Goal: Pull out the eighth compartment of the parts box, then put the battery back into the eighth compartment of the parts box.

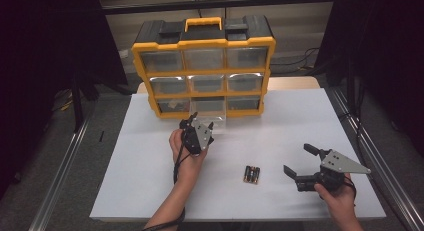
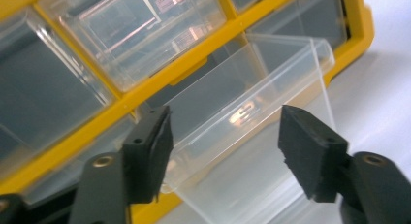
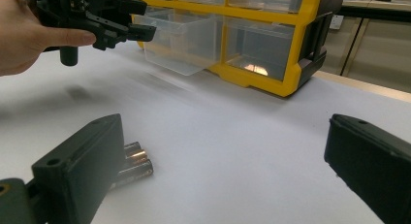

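A yellow and black organizer (image 1: 205, 71) with clear drawers stands at the back of the white table (image 1: 290, 126). Its bottom middle drawer (image 1: 216, 117) is pulled out toward me. My left gripper (image 1: 202, 119) is open right at that drawer's front. In the left gripper view the drawer's clear front (image 2: 252, 88) lies between the jaws of the left gripper (image 2: 225, 122), and the pads are not pressing on it. A few batteries (image 1: 251, 174) lie together on the table. My right gripper (image 1: 297, 158) is open and empty just right of them, with the batteries (image 3: 133, 163) beside its left jaw.
The organizer's yellow frame (image 3: 261, 78) and the pulled-out drawer (image 3: 179, 40) lie ahead of the right gripper (image 3: 225, 132), with the left gripper (image 3: 145, 19) at the drawer's front. Metal rails run along both sides of the table. Dark curtains hang left and right.
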A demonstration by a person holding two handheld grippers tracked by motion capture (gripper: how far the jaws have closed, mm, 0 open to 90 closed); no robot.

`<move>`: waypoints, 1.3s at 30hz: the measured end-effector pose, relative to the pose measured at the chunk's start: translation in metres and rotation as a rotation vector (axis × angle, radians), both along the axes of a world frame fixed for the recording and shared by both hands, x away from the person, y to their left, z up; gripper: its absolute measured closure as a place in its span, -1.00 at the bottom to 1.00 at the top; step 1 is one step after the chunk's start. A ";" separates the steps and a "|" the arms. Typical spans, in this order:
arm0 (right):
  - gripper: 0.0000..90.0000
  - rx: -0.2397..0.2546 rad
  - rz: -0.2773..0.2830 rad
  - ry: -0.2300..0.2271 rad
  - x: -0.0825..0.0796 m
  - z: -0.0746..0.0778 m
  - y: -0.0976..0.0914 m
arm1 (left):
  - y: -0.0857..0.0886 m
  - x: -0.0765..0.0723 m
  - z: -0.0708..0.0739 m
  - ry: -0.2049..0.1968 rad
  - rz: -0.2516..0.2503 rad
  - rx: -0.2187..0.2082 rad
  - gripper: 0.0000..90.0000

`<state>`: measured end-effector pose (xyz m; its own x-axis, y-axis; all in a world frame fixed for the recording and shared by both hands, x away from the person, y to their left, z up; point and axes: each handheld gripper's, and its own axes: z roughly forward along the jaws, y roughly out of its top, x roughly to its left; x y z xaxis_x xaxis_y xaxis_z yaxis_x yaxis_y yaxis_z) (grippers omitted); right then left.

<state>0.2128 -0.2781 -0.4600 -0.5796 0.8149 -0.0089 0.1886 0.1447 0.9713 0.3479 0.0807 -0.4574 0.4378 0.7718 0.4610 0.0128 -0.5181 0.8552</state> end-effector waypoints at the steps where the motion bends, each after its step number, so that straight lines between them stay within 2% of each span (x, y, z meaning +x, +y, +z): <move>1: -0.99 0.000 0.000 0.000 0.000 0.000 0.000 | 0.000 0.000 0.000 0.006 0.002 -0.020 -0.24; 4: -0.99 0.002 0.001 -0.001 0.000 0.000 0.000 | 0.000 -0.001 0.002 0.029 -0.002 -0.091 -0.30; 7: -0.99 0.001 0.001 0.000 0.000 0.000 0.000 | 0.001 -0.003 0.003 0.055 -0.008 -0.136 -0.37; 10: -0.99 0.000 0.000 -0.001 0.000 0.000 0.000 | 0.002 -0.005 0.004 0.099 -0.017 -0.202 -0.41; 14: -0.99 -0.003 0.002 0.000 0.000 0.000 0.001 | 0.005 -0.006 0.005 0.152 -0.029 -0.240 -0.46; 20: -0.99 -0.002 -0.001 0.001 0.000 0.000 0.001 | 0.008 -0.010 0.005 0.188 -0.047 -0.305 -0.52; 25: -0.99 -0.002 0.006 0.000 0.000 0.000 0.002 | 0.008 -0.014 0.008 0.242 -0.072 -0.334 -0.58; 28: -0.99 -0.003 -0.001 0.002 0.001 0.000 0.002 | 0.008 -0.016 0.010 0.278 -0.108 -0.361 -0.62; 31: -0.99 -0.002 0.004 -0.001 0.000 0.000 0.001 | 0.005 -0.019 0.011 0.311 -0.129 -0.346 -0.63; 32: -0.99 -0.001 0.005 -0.003 0.000 0.000 0.002 | 0.004 -0.019 0.012 0.324 -0.156 -0.339 -0.63; 37: -0.99 0.000 0.006 0.002 0.001 0.001 0.002 | -0.006 -0.024 0.014 0.389 -0.249 -0.365 -0.65; 39: -0.99 0.001 0.005 -0.003 0.001 0.001 0.002 | -0.008 -0.026 0.015 0.405 -0.271 -0.363 -0.66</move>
<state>0.2138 -0.2764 -0.4592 -0.5833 0.8122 -0.0099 0.1848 0.1445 0.9721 0.3223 0.0727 -0.4428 0.7261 0.6853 -0.0552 0.2830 -0.2247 0.9324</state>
